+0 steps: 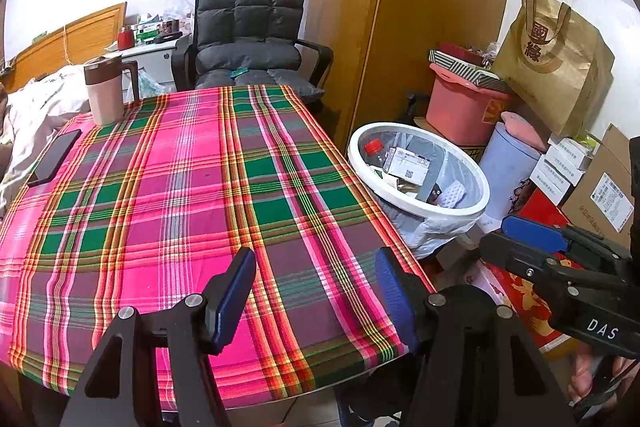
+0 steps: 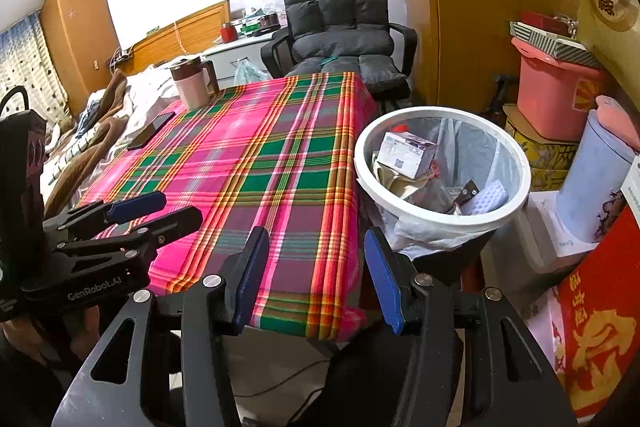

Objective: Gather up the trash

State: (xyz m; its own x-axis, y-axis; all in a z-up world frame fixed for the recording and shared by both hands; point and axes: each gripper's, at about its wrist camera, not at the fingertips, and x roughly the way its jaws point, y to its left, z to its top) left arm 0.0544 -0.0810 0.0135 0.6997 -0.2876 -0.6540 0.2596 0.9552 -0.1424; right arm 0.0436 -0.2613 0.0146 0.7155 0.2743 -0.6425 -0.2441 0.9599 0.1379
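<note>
The white round plastic trash bin (image 2: 442,169), already holding boxes and scraps, stands beside the bench's (image 2: 260,163) right edge, nearer the right hand-held gripper (image 2: 316,279); both it and the left hand-held gripper (image 1: 316,295) gape apart, empty.

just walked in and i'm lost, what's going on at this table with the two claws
A person is holding a claw in each hand over a table with a plaid cloth. The left claw and the right claw are both open and empty. The white bin beside the table already holds trash: a small carton, a red-capped bottle and scraps. On the cloth only a mug and a phone show, so the collecting looks done.
</note>
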